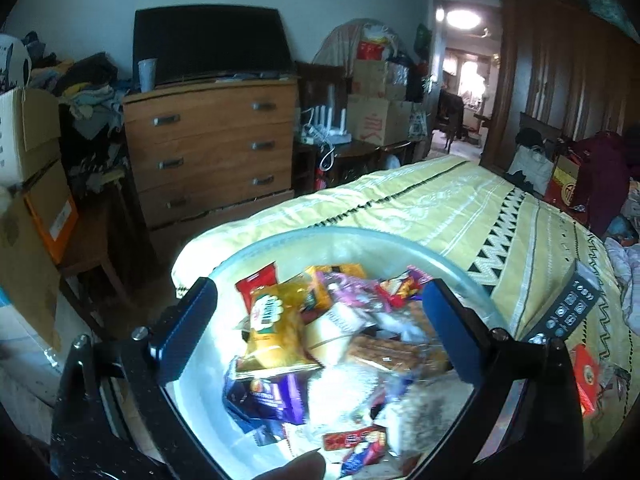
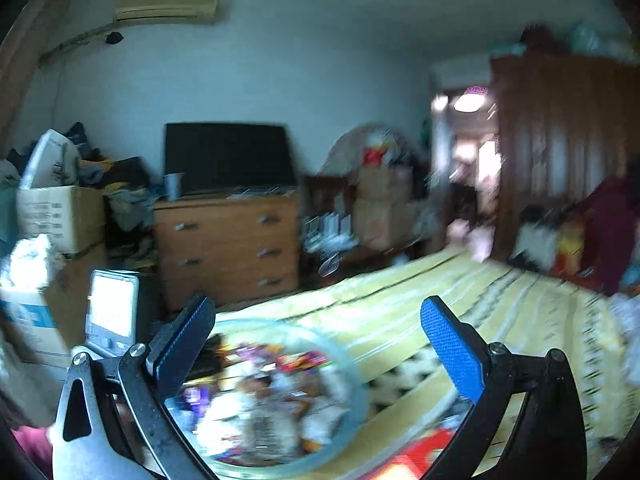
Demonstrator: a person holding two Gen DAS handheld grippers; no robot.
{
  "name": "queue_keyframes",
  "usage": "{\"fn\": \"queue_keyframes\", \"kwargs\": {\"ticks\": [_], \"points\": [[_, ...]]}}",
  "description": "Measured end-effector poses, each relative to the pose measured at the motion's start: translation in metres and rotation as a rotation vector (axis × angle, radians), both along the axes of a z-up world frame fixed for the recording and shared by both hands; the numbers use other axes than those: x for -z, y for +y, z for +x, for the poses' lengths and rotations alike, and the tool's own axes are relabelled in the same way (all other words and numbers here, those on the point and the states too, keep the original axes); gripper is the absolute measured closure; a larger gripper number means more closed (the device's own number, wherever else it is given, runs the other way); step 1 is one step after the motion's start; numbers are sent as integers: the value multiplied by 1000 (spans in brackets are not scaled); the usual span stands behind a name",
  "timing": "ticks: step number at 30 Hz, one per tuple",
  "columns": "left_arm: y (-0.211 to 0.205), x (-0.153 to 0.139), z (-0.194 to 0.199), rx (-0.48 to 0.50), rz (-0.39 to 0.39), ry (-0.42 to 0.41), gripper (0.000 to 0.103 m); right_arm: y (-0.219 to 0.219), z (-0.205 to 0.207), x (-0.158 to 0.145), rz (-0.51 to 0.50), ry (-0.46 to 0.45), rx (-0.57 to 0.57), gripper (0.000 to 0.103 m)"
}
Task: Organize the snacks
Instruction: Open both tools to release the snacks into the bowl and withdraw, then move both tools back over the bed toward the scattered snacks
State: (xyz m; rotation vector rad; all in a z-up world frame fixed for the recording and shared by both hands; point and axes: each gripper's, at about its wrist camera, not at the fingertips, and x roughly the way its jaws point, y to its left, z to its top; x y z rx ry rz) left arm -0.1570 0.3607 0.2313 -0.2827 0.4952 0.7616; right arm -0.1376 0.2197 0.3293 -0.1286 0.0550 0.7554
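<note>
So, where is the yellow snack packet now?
In the left wrist view, the yellow snack packet lies inside the glass bowl on the bed, left of centre, beneath the red packet.

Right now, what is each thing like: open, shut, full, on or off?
left gripper: jaws open, holding nothing.
right gripper: jaws open, holding nothing.
bowl: on the bed, full of snack packets.
chest of drawers: upper drawers shut.
television: screen dark.
doorway: open, light on beyond.
</note>
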Motion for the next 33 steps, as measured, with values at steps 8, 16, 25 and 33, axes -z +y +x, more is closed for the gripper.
{"fn": "queue_keyframes", "kwargs": {"ticks": [8, 16, 25, 33], "points": [[-52, -24, 12, 104, 118, -47, 0, -62, -19, 8, 24, -26, 146, 0], [-125, -34, 38, 279, 164, -58, 0, -132, -18, 34, 38, 52, 199, 0], [-246, -32, 72, 565, 196, -48, 0, -231, 5, 80, 40, 223, 337, 0], [-346, 47, 126, 848, 91, 122, 0, -383, 78, 181, 159, 589, 598, 2]]}}
